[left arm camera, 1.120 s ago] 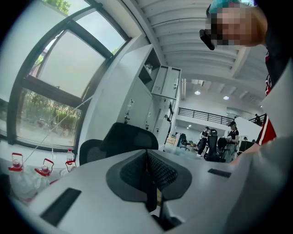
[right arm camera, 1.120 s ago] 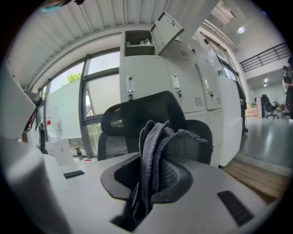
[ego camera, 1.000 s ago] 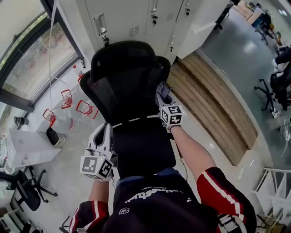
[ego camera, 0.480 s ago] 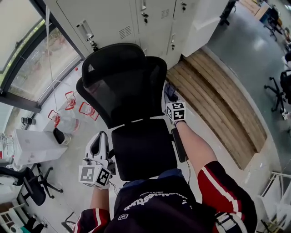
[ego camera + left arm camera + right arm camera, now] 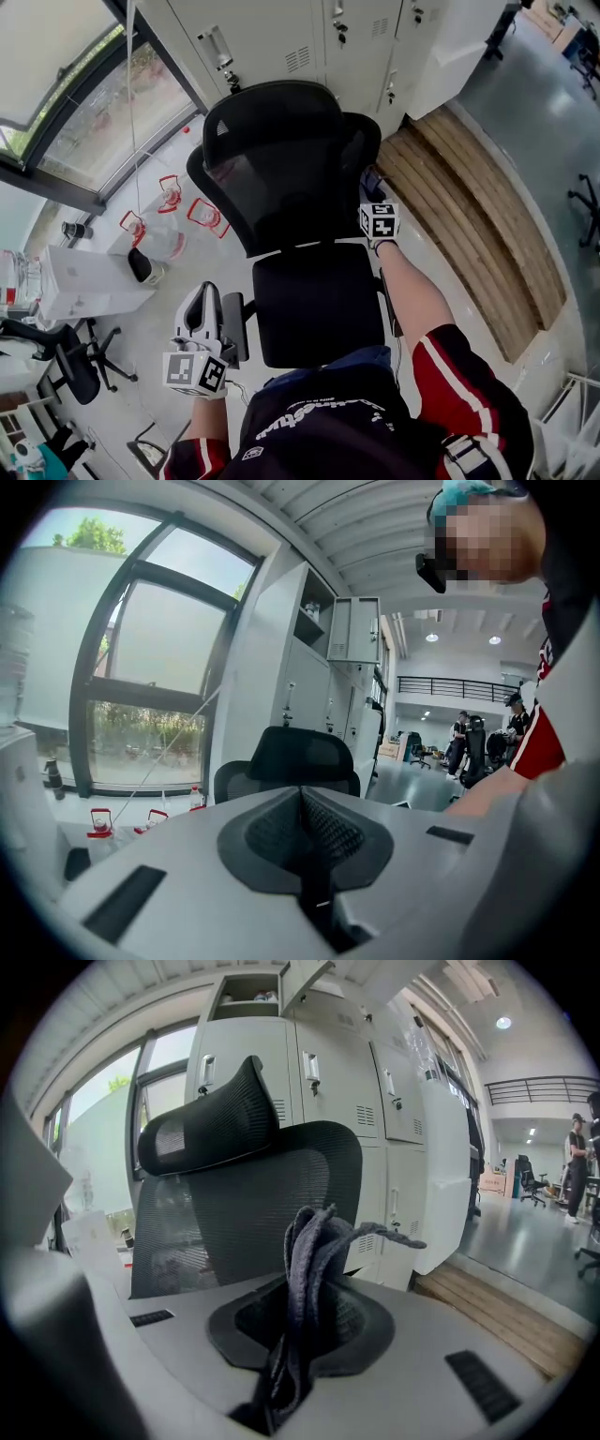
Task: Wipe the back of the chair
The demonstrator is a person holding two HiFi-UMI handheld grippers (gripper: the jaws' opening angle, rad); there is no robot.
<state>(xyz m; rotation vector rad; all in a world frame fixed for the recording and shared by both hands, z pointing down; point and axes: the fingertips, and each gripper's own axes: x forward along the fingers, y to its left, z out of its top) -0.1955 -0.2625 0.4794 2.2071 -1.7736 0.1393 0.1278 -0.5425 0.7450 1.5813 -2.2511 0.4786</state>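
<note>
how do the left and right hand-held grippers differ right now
Grip: the right hand-held gripper is shut on a grey cloth; the left hand-held gripper is shut with nothing between its jaws.
Place: the right one is up by the right edge of the chair's mesh backrest; the left one sits low, left of the seat, beside the armrest.
Shared: both are pale grey and carry a marker cube.

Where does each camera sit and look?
Head view: on the head, looking steeply down at the chair; arms, left claw, right claw show.
Left gripper view: on left claw, facing the chair from farther; shut jaws, sleeve.
Right gripper view: on right claw, near the chair back; jaws grip a cloth.
All share the chair.
</note>
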